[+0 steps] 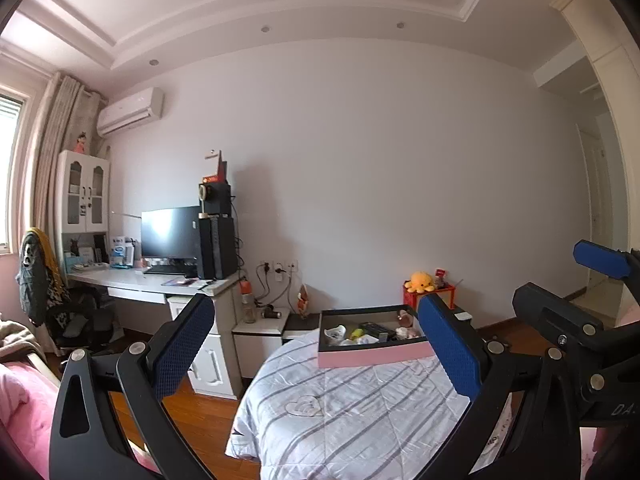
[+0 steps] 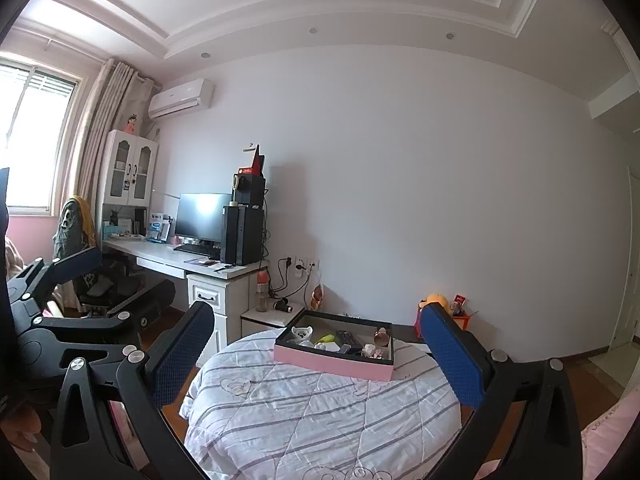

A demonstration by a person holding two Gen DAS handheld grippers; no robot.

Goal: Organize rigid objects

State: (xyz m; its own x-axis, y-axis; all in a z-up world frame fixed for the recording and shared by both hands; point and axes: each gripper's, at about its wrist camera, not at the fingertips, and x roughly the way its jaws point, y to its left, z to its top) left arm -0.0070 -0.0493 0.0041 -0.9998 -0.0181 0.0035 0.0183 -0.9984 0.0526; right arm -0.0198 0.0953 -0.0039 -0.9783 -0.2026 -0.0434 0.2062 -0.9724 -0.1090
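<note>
Both grippers are hanging in the air in front of a round surface covered by a striped quilt (image 2: 320, 412), and neither is touching anything. The left gripper (image 1: 316, 344) is standing with its blue pads spread wide and nothing between them; the right gripper (image 2: 316, 354) is spread just as wide and just as bare.

The pink-sided tray (image 2: 332, 362) is sitting on the far part of the quilt, holding a loose jumble: a white cup-like piece (image 2: 301, 334), something yellow-green (image 2: 326, 338), a dark flat remote-like thing (image 2: 347, 338), and a rose-coloured cylinder (image 2: 382, 336) (the smaller bits are too blurred to name).

The right wrist view is looking down into the tray from its left corner, so all four rims are showing; the left wrist view is seeing the tray (image 1: 372, 354) more edge-on, with the right finger covering its right end. Only the left view is showing the orange plush (image 1: 420, 282) whole on its red box.

Open quilt is lying between the grippers and the tray's near pink wall. To the left the quilt's edge is dropping to wooden floor (image 1: 200, 412), with the white desk (image 2: 192, 260) beyond
</note>
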